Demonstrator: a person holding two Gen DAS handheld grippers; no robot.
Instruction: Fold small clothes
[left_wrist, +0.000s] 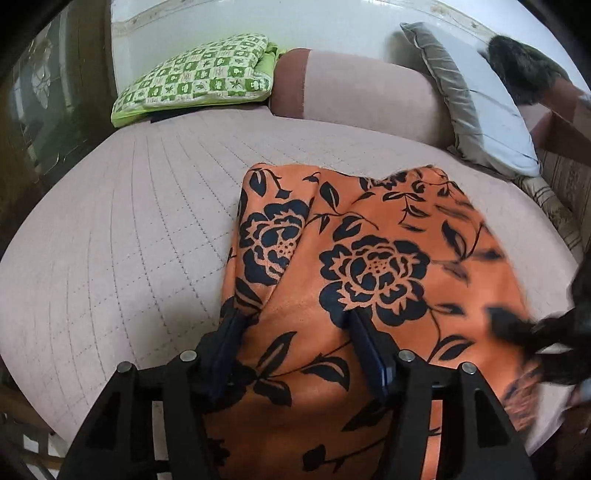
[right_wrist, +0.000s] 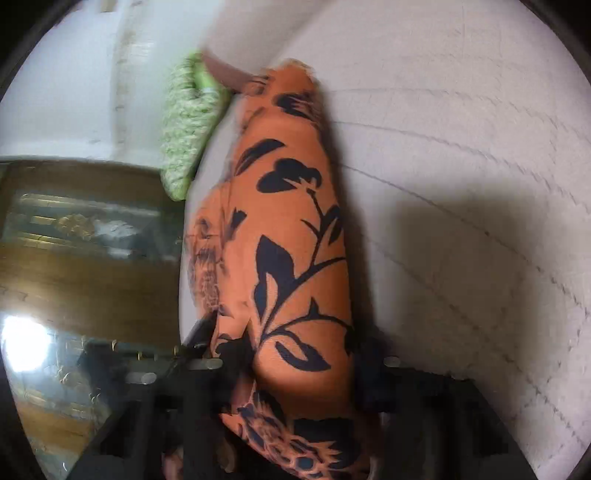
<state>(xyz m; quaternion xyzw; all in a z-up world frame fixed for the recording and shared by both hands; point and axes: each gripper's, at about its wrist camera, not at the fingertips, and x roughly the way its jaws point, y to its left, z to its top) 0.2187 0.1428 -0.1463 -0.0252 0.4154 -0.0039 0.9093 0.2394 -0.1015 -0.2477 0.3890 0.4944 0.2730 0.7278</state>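
I log a quilted pink bed (left_wrist: 129, 206), an orange flowered cloth (left_wrist: 369, 258) lying on it and partly lifted, my left tongs (left_wrist: 295, 328) apart astride its fabric, my right tongs (right_wrist: 284, 354) blurred, grip unclear.

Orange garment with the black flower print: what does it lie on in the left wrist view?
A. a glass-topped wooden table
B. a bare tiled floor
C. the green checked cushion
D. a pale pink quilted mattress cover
D: the orange garment with black flower print is spread over the pale pink quilted mattress cover, well short of the green checked cushion at the far edge.
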